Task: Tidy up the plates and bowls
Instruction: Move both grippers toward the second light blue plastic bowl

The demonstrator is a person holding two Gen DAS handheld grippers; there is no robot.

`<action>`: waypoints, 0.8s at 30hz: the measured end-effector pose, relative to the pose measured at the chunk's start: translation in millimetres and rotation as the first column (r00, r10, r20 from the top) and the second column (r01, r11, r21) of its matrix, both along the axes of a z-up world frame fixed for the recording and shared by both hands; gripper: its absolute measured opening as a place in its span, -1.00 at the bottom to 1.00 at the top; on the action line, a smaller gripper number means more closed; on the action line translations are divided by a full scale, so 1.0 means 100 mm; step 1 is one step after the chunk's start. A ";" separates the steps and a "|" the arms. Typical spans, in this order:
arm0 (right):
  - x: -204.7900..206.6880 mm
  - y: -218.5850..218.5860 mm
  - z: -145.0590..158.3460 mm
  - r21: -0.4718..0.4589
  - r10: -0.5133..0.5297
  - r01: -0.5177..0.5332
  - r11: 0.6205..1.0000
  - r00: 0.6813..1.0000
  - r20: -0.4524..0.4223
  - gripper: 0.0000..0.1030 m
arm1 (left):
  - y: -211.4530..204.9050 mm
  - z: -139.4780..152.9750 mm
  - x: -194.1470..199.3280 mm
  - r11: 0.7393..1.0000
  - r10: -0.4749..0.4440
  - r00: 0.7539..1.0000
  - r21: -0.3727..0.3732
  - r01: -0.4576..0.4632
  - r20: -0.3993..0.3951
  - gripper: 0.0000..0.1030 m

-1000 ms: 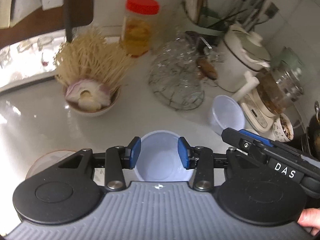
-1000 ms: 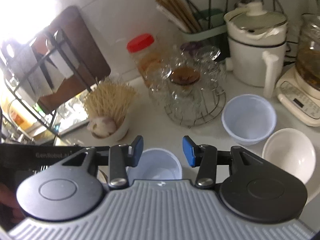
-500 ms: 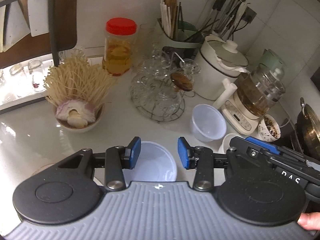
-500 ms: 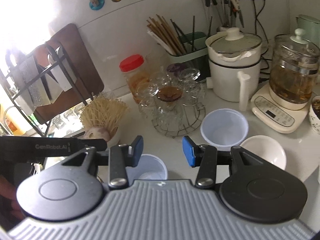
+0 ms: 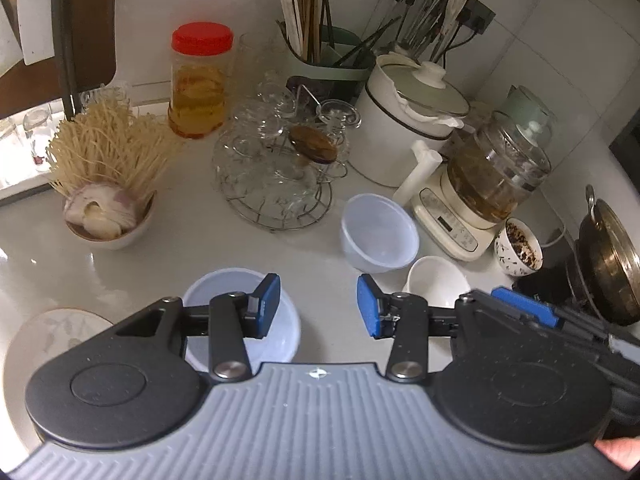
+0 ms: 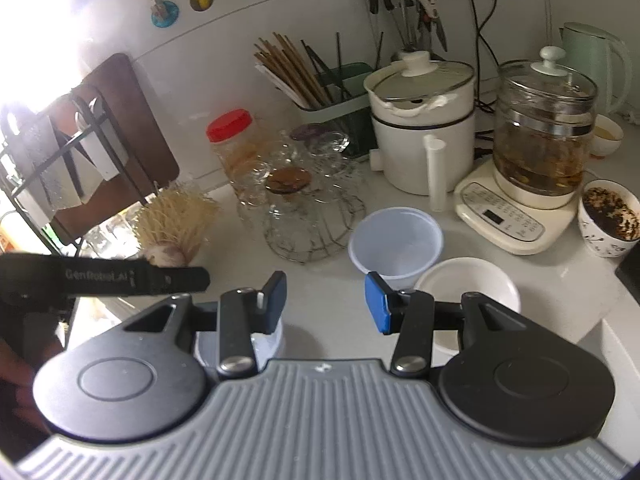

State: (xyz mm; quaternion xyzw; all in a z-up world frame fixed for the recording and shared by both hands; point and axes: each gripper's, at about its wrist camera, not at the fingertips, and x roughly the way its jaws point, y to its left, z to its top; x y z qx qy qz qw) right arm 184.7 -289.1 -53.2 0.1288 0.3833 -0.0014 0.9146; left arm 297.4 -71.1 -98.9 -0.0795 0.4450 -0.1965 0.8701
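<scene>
A glossy white counter (image 5: 208, 248) runs to a white tiled wall (image 6: 224, 52), and it is crowded. At the back stand a red-lidded jar (image 5: 199, 80), a green caddy (image 5: 340, 66) of chopsticks and utensils, a white lidded pot (image 5: 404, 128) and a glass kettle (image 5: 500, 172) on its cream base. A wire rack (image 5: 276, 176) of upturned glasses sits mid-counter. To the left a bowl (image 5: 108, 224) holds dry noodles and garlic; a dark wok (image 5: 612, 256) sits far right, beside a patterned cup (image 5: 520, 248) of dark bits.

The task's things all rest upright, mouths up; being round, they have no long axis to speak of. A clear tub (image 5: 378, 232) stands in front of the rack and kettle base. A white bowl (image 5: 436, 280) sits just beside it on the near side, possibly touching; the fisheye blurs the gap. A second clear tub (image 5: 224, 292) lies nearer, partly behind the left finger of the left gripper (image 5: 318, 312). A flat plate (image 5: 52, 332) with a faint leaf print lies at the left edge.

The left gripper's jaws are opening, with only bare counter between the blue pads. The right gripper (image 6: 326, 308) stands partly spread and empty, its pads gripping nothing; the white bowl shows behind its right finger.
</scene>
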 end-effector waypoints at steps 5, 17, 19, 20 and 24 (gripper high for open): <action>-0.06 -0.14 -0.03 -0.002 0.011 -0.011 1.000 1.000 -0.017 -0.09 | -0.13 -0.05 -0.04 1.000 0.013 1.000 -0.014 -0.013 -0.016 -0.05; -0.11 -0.18 -0.05 0.023 -0.038 0.039 0.999 0.999 -0.039 0.29 | -0.06 -0.10 -0.16 1.000 0.004 0.999 0.003 -0.004 -0.033 -0.05; -0.13 -0.15 -0.04 0.030 -0.059 0.060 0.998 0.997 -0.040 0.37 | -0.03 -0.10 -0.17 1.000 -0.015 0.999 0.001 0.015 -0.029 -0.05; -0.14 -0.14 -0.04 0.043 -0.066 0.067 0.997 0.997 -0.042 0.51 | -0.02 -0.10 -0.17 1.000 -0.023 0.999 -0.002 0.023 -0.029 -0.05; -0.21 -0.09 -0.01 0.055 -0.133 0.134 0.989 0.991 -0.034 0.81 | 0.02 -0.11 -0.17 0.998 -0.063 0.998 -0.022 0.063 -0.027 -0.05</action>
